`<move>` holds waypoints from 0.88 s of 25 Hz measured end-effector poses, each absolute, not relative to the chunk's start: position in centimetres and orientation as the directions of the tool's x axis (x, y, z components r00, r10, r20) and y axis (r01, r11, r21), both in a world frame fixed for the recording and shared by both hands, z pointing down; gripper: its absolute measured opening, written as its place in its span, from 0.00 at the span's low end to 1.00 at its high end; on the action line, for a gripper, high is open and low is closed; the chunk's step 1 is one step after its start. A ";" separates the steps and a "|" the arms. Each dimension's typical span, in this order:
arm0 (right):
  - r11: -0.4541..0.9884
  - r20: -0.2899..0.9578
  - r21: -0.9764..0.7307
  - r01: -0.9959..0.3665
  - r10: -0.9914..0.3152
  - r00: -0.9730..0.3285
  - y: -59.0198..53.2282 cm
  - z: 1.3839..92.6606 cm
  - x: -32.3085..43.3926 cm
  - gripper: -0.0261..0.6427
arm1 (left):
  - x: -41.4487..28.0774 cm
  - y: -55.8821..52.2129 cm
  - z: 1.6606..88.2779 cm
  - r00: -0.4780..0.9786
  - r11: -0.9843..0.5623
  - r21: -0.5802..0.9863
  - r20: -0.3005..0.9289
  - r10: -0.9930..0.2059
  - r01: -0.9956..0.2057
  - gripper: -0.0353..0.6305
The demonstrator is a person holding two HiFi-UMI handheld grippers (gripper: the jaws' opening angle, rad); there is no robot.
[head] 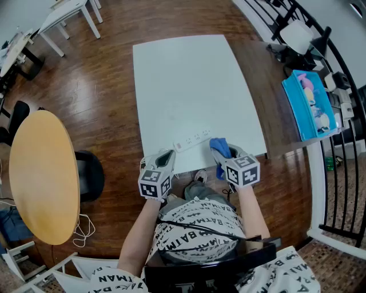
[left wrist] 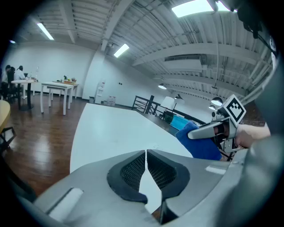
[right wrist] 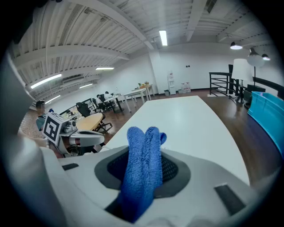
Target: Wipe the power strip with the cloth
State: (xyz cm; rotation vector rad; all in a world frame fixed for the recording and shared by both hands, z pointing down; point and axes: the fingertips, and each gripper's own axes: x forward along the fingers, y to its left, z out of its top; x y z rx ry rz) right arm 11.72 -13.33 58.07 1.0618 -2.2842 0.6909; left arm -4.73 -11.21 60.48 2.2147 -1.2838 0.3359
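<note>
A white power strip (head: 191,139) lies near the front edge of the white table (head: 189,86). My right gripper (head: 222,155) is shut on a folded blue cloth (head: 220,147), which sticks up between its jaws in the right gripper view (right wrist: 143,170) and hangs just right of the strip's end. My left gripper (head: 166,159) sits at the table's front edge beside the strip's left end, jaws shut with nothing between them (left wrist: 146,165). The cloth (left wrist: 197,141) and the right gripper also show at the right of the left gripper view.
A round wooden table (head: 43,174) and a dark chair (head: 90,174) stand to the left. A blue bin (head: 309,104) sits on a brown table at the right, with a black railing (head: 337,143) behind it. White desks (head: 63,17) stand at the far left.
</note>
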 end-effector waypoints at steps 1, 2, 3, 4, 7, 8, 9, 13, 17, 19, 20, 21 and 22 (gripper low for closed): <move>0.562 0.643 -0.226 -0.796 -0.528 -0.556 -13.6 58.2 11.8 0.24 | -4.5 -11.4 60.8 0.519 -0.413 0.315 0.478 -0.709 -0.855 0.08; 0.563 0.643 -0.227 -0.795 -0.526 -0.556 -13.8 58.3 11.8 0.24 | -4.3 -11.6 61.3 0.525 -0.438 0.291 0.488 -0.697 -0.851 0.12; 0.564 0.644 -0.228 -0.794 -0.524 -0.557 -14.0 58.4 11.8 0.24 | -4.0 -11.8 61.9 0.531 -0.465 0.263 0.504 -0.681 -0.845 0.22; 0.565 0.645 -0.230 -0.792 -0.521 -0.559 -14.2 58.4 11.9 0.24 | -3.8 -11.9 62.6 0.534 -0.494 0.229 0.526 -0.662 -0.839 0.34; 0.570 0.646 -0.236 -0.787 -0.513 -0.566 -14.7 58.5 12.2 0.24 | -3.2 -12.7 64.6 0.511 -0.574 0.105 0.602 -0.613 -0.812 0.53; 0.570 0.647 -0.238 -0.786 -0.511 -0.566 -14.8 58.5 12.5 0.24 | -3.0 -13.0 65.1 0.501 -0.597 0.065 0.621 -0.603 -0.800 0.53; 0.570 0.647 -0.238 -0.786 -0.511 -0.566 -14.9 58.5 12.6 0.24 | -2.9 -13.2 65.7 0.494 -0.619 0.033 0.636 -0.593 -0.785 0.54; 0.570 0.648 -0.241 -0.786 -0.508 -0.567 -15.2 58.7 13.0 0.24 | -2.4 -14.3 67.7 0.494 -0.679 -0.022 0.668 -0.556 -0.734 0.57; 0.568 0.650 -0.246 -0.785 -0.505 -0.569 -15.3 59.0 13.5 0.24 | -1.6 -15.1 69.4 0.483 -0.740 -0.083 0.708 -0.515 -0.667 0.59; 0.565 0.650 -0.248 -0.787 -0.505 -0.568 -15.5 59.2 13.8 0.24 | -1.5 -15.4 70.2 0.474 -0.756 -0.100 0.724 -0.501 -0.647 0.59; 0.565 0.650 -0.249 -0.787 -0.505 -0.568 -15.5 59.3 13.9 0.24 | -1.5 -15.5 70.5 0.472 -0.760 -0.097 0.731 -0.492 -0.642 0.59; 0.564 0.651 -0.249 -0.787 -0.504 -0.568 -15.5 59.4 14.0 0.24 | -1.5 -15.6 70.9 0.472 -0.765 -0.089 0.740 -0.480 -0.638 0.59; 0.565 0.651 -0.251 -0.786 -0.503 -0.569 -15.5 59.5 14.1 0.24 | -1.5 -15.6 71.1 0.475 -0.771 -0.076 0.748 -0.464 -0.632 0.59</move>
